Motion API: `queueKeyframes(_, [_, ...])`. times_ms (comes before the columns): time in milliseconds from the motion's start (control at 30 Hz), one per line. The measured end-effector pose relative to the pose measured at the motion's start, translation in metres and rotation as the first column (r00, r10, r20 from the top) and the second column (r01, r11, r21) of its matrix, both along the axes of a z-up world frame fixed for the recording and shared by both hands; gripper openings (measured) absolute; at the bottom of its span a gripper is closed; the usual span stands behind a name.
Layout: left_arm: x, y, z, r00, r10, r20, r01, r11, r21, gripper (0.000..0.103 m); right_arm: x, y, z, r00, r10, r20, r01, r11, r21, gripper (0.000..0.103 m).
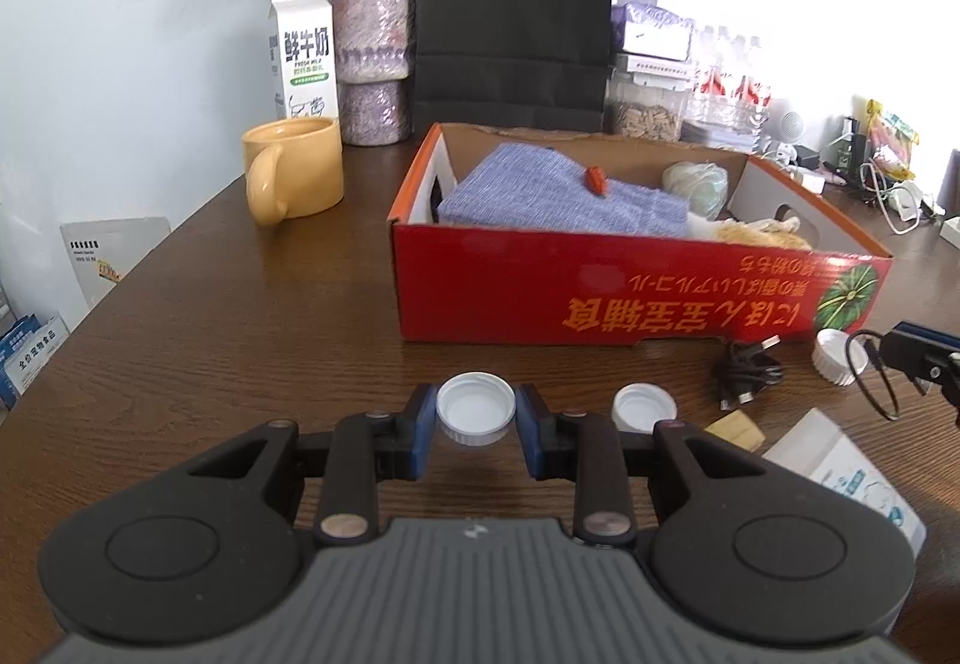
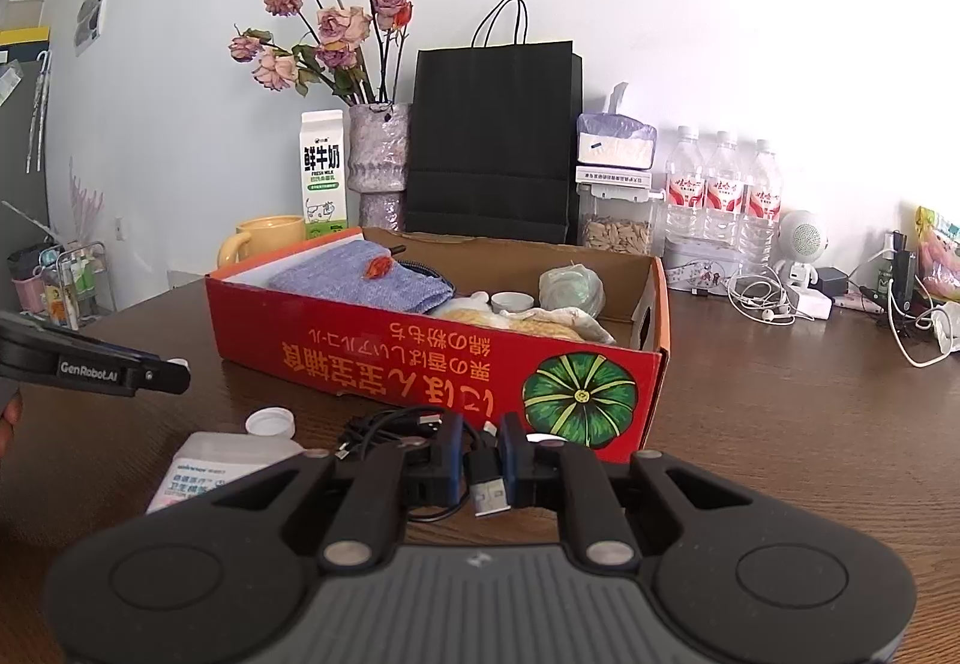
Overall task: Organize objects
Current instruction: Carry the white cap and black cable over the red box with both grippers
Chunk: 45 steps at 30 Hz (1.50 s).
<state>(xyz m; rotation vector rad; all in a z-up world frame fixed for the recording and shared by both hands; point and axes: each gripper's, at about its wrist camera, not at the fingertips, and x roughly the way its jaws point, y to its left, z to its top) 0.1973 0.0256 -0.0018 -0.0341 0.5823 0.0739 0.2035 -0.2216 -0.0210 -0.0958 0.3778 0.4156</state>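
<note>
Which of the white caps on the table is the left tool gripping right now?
The biggest cap, clamped between the left tool. The smaller cap beside it and the third cap near the cable lie free.

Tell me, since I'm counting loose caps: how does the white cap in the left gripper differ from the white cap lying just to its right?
The held cap sits pinched between the left gripper fingers; the loose cap lies free on the table, untouched. The held cap looks larger and shows ribbed sides; the loose cap looks smaller, partly hidden behind the gripper. Both are white, round and open side up.
</note>
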Motion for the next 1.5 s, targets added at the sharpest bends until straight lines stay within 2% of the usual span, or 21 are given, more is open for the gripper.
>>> queueKeyframes(300, [-0.001, -0.015, 0.021, 0.997, -0.041, 0.066, 0.042, 0.999, -0.002, 0.029, -0.003, 0.003, 0.004, 1.000, 0.005, 0.024, -0.005, 1.000, 0.005, 0.012])
queueKeyframes(700, [0.019, -0.046, 0.065, 0.974, -0.111, 0.199, 0.111, 0.994, 0.007, 0.029, 0.012, 0.024, 0.044, 0.989, 0.040, 0.139, -0.040, 0.999, -0.006, 0.012])
queueKeyframes(900, [0.043, -0.055, 0.082, 0.965, -0.114, 0.237, 0.120, 0.993, -0.011, 0.029, 0.036, 0.035, 0.061, 0.984, 0.039, 0.176, -0.037, 0.999, -0.011, 0.012])
queueKeyframes(1133, [0.077, -0.065, 0.088, 0.960, -0.122, 0.251, 0.127, 0.992, -0.002, 0.029, 0.070, 0.042, 0.071, 0.980, 0.026, 0.195, -0.026, 1.000, -0.003, 0.012])
queueKeyframes(1500, [0.139, -0.068, 0.083, 0.964, -0.105, 0.246, 0.114, 0.993, -0.022, 0.029, 0.129, 0.034, 0.062, 0.990, -0.026, 0.137, 0.022, 0.999, 0.030, 0.012])
